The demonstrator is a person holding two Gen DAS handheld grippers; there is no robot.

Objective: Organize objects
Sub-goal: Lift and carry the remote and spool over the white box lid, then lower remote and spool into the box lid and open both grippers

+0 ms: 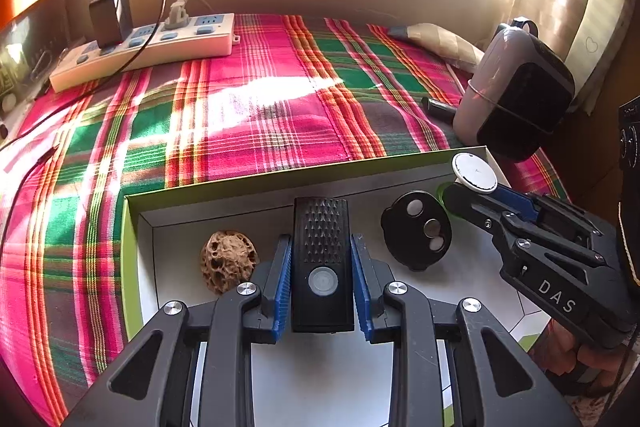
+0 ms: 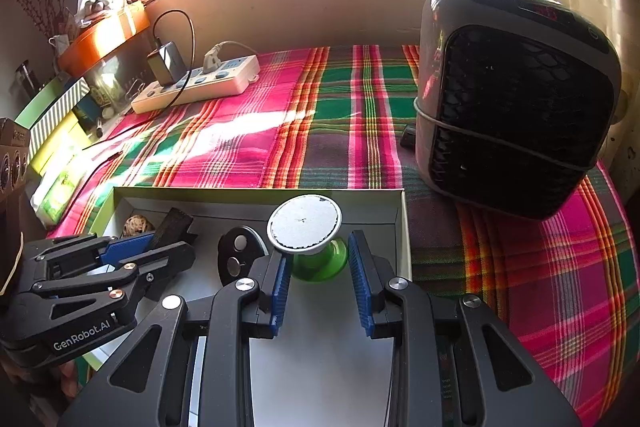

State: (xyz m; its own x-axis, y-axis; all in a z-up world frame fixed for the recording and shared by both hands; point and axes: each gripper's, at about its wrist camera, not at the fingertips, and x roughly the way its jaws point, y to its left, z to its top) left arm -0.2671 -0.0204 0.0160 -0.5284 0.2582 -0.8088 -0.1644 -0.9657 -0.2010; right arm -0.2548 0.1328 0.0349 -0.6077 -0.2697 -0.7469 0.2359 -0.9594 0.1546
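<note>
Box (image 1: 132, 227) on plaid table holds walnut (image 1: 228, 261) and black disc (image 1: 416, 231). Left tool (image 1: 322, 279) part open around black flashlight (image 1: 322, 259), pads apparently just clear; right tool (image 2: 318, 267) wide open around green-based suction cup (image 2: 308, 231), ungripped. Placement looks nearly done; cloth otherwise cleared of small items

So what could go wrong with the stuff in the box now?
The green stand is top-heavy with its wide round plate; the right gripper sits open around it, so a bump could tip it. The left gripper flanks the black remote, close to the walnut and black disc, which it might knock.
</note>
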